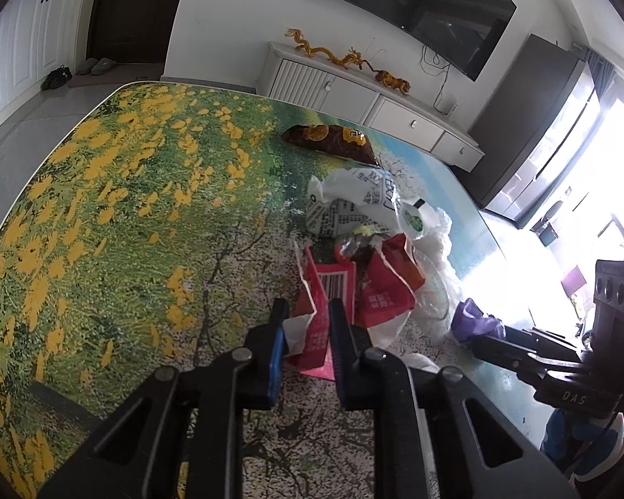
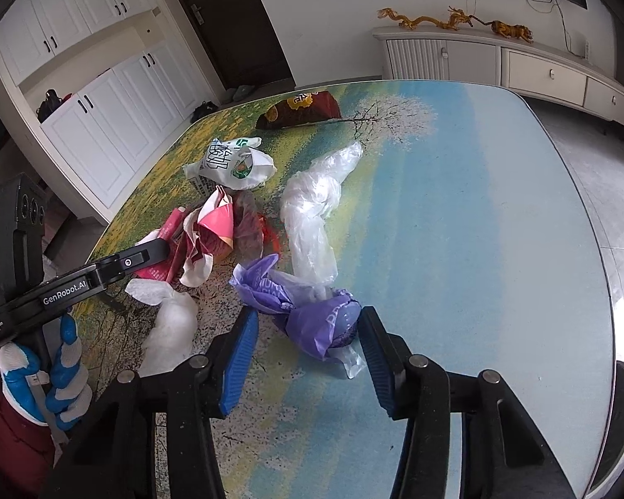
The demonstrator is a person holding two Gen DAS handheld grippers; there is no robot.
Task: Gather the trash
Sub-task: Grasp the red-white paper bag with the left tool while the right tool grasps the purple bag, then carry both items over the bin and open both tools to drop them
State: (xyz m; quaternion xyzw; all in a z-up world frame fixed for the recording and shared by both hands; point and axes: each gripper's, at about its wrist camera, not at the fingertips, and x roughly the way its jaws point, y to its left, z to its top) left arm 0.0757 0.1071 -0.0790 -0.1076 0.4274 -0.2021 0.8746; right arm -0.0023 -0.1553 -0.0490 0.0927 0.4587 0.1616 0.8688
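The bench [image 2: 499, 208] has a glossy top with a picture of yellow flowers and blue sky, and a heap of trash lies on it. The left claw [image 1: 308, 324] is nearly closed, and its two blue pads pinch the near edge of a torn red and pink paper packet [image 1: 326, 291], so it has hold of that piece. The packet runs away from the claw, up toward the white crumpled plastic bag with green print [image 1: 353, 203]. The right claw [image 2: 308, 324] is about half open and tips down at the bench. A crumpled purple plastic bag [image 2: 312, 316] sits right between its two blue pads, close to the tips. The right-hand pad is at the bag's side, but the left-hand pad stands apart from it, so I think this claw is not gripping yet. The purple bag's long side runs across the gap and off to the left (so part of it sticks out past the left pad). The right claw is the nearer one to this bag. A long clear plastic bag [image 2: 312, 212] lies just behind it, and a brown snack packet [image 2: 299, 110] lies far back.
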